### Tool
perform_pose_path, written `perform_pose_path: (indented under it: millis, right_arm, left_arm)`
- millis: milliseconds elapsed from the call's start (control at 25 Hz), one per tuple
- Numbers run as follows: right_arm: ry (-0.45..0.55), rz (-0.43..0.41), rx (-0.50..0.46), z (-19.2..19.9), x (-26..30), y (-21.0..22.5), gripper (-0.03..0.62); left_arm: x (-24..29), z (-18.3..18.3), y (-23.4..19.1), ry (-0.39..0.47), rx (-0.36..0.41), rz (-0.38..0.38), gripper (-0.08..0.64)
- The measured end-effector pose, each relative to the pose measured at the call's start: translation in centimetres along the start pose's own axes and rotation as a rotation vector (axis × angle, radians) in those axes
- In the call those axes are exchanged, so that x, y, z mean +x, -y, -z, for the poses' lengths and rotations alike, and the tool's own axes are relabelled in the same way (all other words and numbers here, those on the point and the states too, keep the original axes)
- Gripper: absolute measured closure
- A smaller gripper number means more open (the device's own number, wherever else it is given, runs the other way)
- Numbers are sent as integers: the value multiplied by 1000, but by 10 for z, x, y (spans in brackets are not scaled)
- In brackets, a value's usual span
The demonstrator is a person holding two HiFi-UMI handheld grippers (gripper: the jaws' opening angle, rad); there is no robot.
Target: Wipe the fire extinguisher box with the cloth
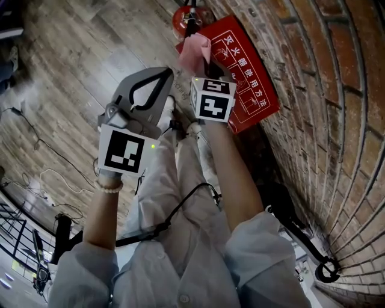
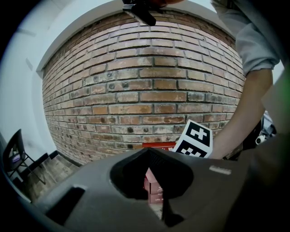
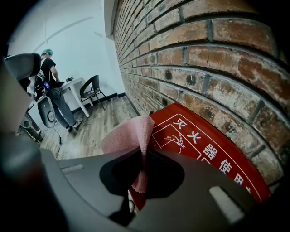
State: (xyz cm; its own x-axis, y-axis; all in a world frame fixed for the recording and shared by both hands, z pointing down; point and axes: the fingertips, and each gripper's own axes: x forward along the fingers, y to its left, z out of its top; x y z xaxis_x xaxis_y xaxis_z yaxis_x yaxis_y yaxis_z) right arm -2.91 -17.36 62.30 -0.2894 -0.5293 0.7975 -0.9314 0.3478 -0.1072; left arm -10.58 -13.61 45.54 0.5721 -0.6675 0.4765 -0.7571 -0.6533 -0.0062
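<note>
The red fire extinguisher box (image 1: 249, 90) with white print leans at the foot of the brick wall. My right gripper (image 1: 207, 67) hangs just over its upper left corner, shut on a pink cloth (image 1: 194, 52). In the right gripper view the cloth (image 3: 131, 136) bunches out past the closed jaws of that gripper (image 3: 144, 148), beside the box's printed face (image 3: 204, 149). My left gripper (image 1: 166, 74) is held to the left of the box, shut and holding nothing. In the left gripper view a strip of the box (image 2: 157, 145) shows above the left gripper (image 2: 147, 151).
A red extinguisher (image 1: 185, 18) stands at the box's far end. The brick wall (image 1: 337, 120) runs along the right, with wooden floor (image 1: 78, 54) on the left and cables (image 1: 36, 144) across it. A person (image 3: 54, 90), a chair (image 3: 93, 90) and a table stand far off.
</note>
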Motion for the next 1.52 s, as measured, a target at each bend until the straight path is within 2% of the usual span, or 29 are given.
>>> perform_pose_path:
  millis: [1520]
  right_arm:
    - [-28,75,52,85,-71,62,571]
  left_arm:
    - [14,-22,85,15,69,97,565]
